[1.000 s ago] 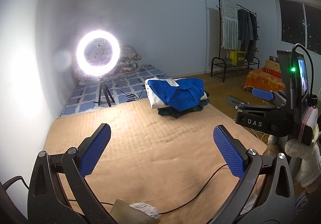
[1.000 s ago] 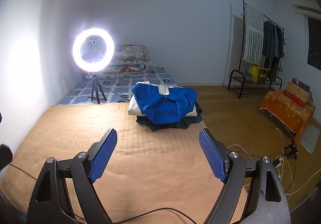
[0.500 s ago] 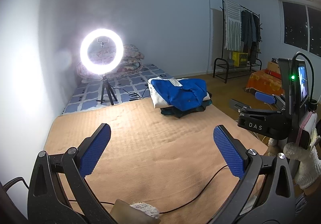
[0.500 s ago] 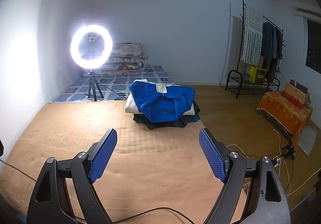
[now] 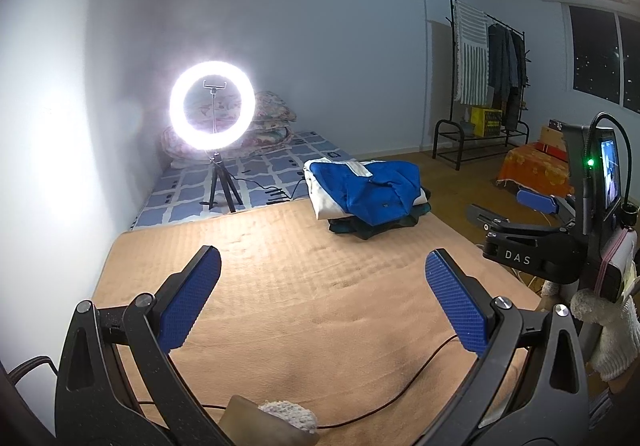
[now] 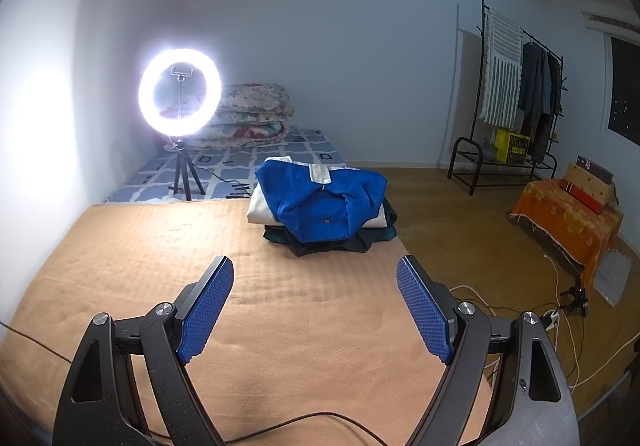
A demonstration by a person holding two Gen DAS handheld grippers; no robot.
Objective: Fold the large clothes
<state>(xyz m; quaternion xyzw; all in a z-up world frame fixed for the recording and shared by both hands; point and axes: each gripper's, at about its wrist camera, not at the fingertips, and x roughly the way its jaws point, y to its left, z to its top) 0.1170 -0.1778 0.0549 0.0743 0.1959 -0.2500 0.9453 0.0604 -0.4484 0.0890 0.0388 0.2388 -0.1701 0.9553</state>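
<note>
A stack of folded clothes point(image 5: 366, 196) point(image 6: 320, 208), blue garment with a white collar on top, white and dark pieces beneath, lies at the far right of the tan blanket point(image 5: 300, 286) point(image 6: 132, 246). My left gripper point(image 5: 322, 264) hovers open over the near part of the blanket, nothing between its blue pads. My right gripper point(image 6: 314, 278) is likewise open and empty, well short of the stack. In the left wrist view the right gripper's body point(image 5: 532, 246) with its small screen shows at the right edge, held by a white-gloved hand point(image 5: 608, 330).
A lit ring light on a tripod point(image 5: 212, 112) point(image 6: 180, 92) stands on a blue patterned mat point(image 6: 240, 162) with folded quilts point(image 6: 256, 114). A cable point(image 5: 400, 386) crosses the near blanket. A clothes rack point(image 6: 516, 86), orange-covered box point(image 6: 568, 218) and floor cables point(image 6: 560, 326) sit right.
Both views have shifted slightly between frames; the clothes stack and ring light sit a little differently in frame. Both grippers stay open and empty, and the stack has not been touched.
</note>
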